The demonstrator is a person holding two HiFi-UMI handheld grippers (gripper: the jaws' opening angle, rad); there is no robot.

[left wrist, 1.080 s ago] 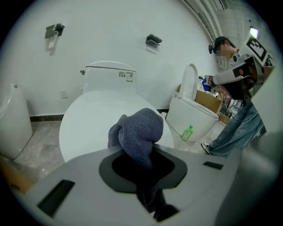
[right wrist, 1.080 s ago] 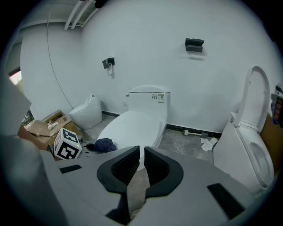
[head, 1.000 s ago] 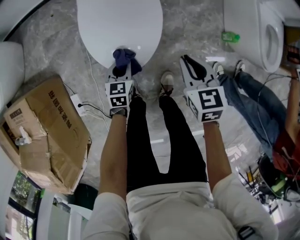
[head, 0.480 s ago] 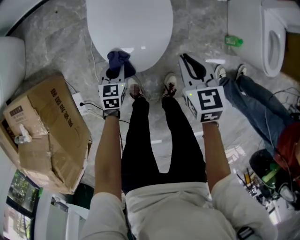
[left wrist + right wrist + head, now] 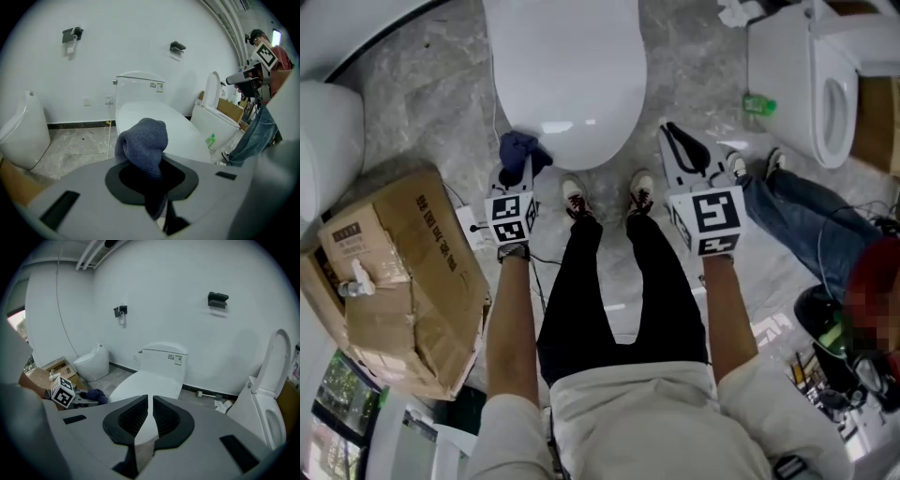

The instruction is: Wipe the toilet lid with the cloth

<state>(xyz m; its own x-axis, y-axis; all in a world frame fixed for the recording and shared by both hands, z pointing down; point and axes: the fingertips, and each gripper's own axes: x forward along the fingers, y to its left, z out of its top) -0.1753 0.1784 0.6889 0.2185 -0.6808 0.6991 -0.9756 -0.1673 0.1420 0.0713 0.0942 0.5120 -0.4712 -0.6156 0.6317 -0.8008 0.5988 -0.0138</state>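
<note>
My left tool [image 5: 522,167] is pinching the bunched dark blue terry cloth [image 5: 143,143], just off the front-left edge of the glossy white oval toilet lid [image 5: 567,75]. My right tool [image 5: 149,414] is squeezed nearly together, with nothing in it.

The shiny white toilet lid [image 5: 562,66] is shut. The scrunched-up dark blue cloth [image 5: 517,148] is just beside its front edge.

Site note: I read this as a fixture mock-up room, not a home bathroom. Closed-lid toilet [image 5: 562,75], open toilet [image 5: 811,89] and third toilet [image 5: 326,131] share one unpartitioned marble floor [image 5: 422,84]; cardboard box [image 5: 394,272], loose cable [image 5: 110,140].
</note>
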